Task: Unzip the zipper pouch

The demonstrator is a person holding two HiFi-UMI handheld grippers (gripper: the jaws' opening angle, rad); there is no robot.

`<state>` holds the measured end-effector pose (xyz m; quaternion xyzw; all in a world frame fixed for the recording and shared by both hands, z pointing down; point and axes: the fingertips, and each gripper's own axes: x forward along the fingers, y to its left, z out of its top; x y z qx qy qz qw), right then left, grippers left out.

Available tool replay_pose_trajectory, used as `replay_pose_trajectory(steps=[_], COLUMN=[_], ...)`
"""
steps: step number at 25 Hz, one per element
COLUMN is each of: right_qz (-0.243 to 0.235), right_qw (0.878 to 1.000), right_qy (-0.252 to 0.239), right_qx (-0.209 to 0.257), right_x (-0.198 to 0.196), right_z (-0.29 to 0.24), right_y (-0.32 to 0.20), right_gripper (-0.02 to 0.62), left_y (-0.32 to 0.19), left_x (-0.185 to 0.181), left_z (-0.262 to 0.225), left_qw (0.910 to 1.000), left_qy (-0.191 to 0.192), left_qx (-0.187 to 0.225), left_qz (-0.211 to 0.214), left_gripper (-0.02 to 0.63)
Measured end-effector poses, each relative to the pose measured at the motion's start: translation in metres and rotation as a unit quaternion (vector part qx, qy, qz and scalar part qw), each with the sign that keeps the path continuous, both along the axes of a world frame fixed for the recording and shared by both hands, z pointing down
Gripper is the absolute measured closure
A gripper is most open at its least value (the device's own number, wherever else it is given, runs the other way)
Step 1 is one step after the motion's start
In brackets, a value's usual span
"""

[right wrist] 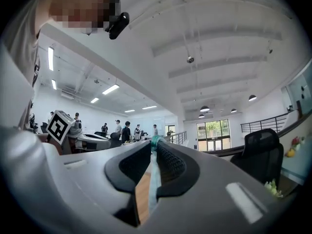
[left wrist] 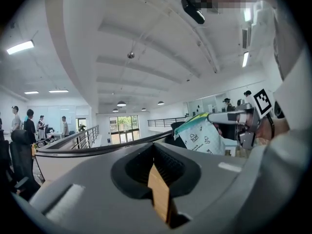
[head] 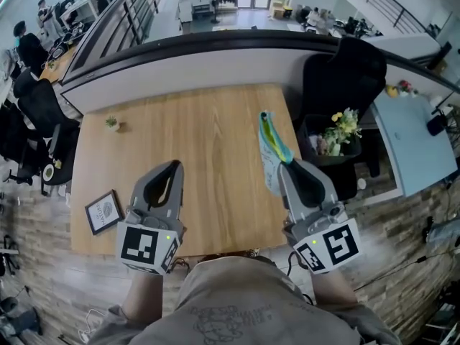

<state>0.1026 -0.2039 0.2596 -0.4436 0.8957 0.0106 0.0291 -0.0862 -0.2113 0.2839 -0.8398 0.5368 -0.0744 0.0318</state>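
Head view — right gripper (head: 286, 165) clamps the zipper pouch (head: 272, 146), long axis pointing away; left gripper (head: 175, 165) well leftward, fingers closed, empty.

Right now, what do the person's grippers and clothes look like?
Left claw and right claw: matching grey tapered shells, black ribbed inner pads. Each carries a cube of black-and-white square markers with a green light. The shirt is grey-beige, printed.

You had a wooden table (head: 208, 149) before you, backed by a curved grey partition (head: 215, 67) — a small potted plant (head: 111, 123) sat near its far left corner, a framed card (head: 104, 211) by its near left corner. Beyond its right edge stood a black chair (head: 343, 74) and a black bin (head: 310, 134) holding yellow flowers (head: 345, 126).
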Motion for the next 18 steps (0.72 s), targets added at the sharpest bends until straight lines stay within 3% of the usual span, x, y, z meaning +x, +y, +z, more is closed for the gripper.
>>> replay_pose_trajectory(steps=[7, 18], right_qz=[0.013, 0.014], right_qw=[0.999, 0.999], right_qy=[-0.010, -0.001], right_qx=[-0.046, -0.049], right_x=[0.014, 0.012], right_z=[0.026, 0.031], right_y=[-0.003, -0.005], right_gripper=[0.548, 0.548], left_y=[-0.002, -0.006], left_x=[0.010, 0.010], left_z=[0.020, 0.022], left_qw=[0.9996, 0.9993], left_qy=[0.005, 0.010], left_qx=[-0.024, -0.030], left_qz=[0.011, 0.019], left_gripper=[0.607, 0.607])
